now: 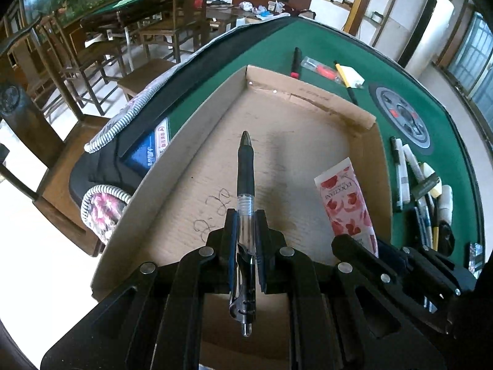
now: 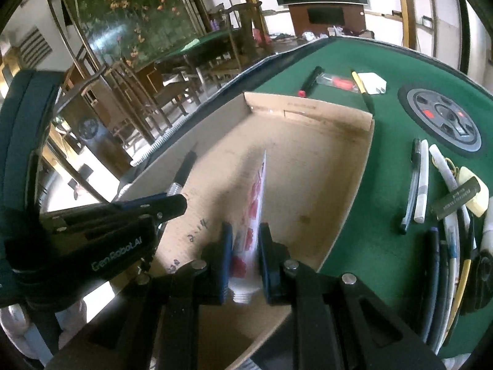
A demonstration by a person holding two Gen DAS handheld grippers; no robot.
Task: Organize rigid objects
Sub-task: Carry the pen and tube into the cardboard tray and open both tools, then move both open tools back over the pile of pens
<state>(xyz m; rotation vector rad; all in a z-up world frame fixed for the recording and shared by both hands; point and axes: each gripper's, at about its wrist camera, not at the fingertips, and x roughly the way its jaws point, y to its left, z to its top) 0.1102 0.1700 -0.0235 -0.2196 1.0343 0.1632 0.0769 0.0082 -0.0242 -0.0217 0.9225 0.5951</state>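
Gripping a black-grip pen (image 1: 246,185) in the left gripper (image 1: 246,215), jaws pinched narrow on the clear barrel, tip pointing away over the open cardboard box (image 1: 197,141). Hanging above the box floor, toward its near left part, just beyond some scribbled ink marks on the cardboard.

Clamping a white tube with red flowers (image 2: 251,215) in the right gripper (image 2: 245,231), jaws closed against its two flat sides near the capped end, crimped end aiming far into the box (image 2: 354,166). Showing in the left wrist view as the same tube (image 1: 346,203) at the right side of the box, close to the right wall, with the right gripper (image 1: 379,249) below it. Appearing at the left of the right wrist view, the left gripper (image 2: 172,200) with the pen (image 2: 185,169) sticking out past it.

Sitting on a green felt table (image 1: 323,40), the box with its far wall standing upright. Lying on the felt beyond the far wall: a black pen with a red end (image 1: 295,61), a clear packet with something red inside (image 1: 320,67), a yellow-and-black pencil (image 1: 345,80) and a white card (image 1: 352,75). Resting to the right of the box: a cluster of pens and markers (image 2: 431,191), close together, and a round grey panel (image 2: 443,123) set into the felt.
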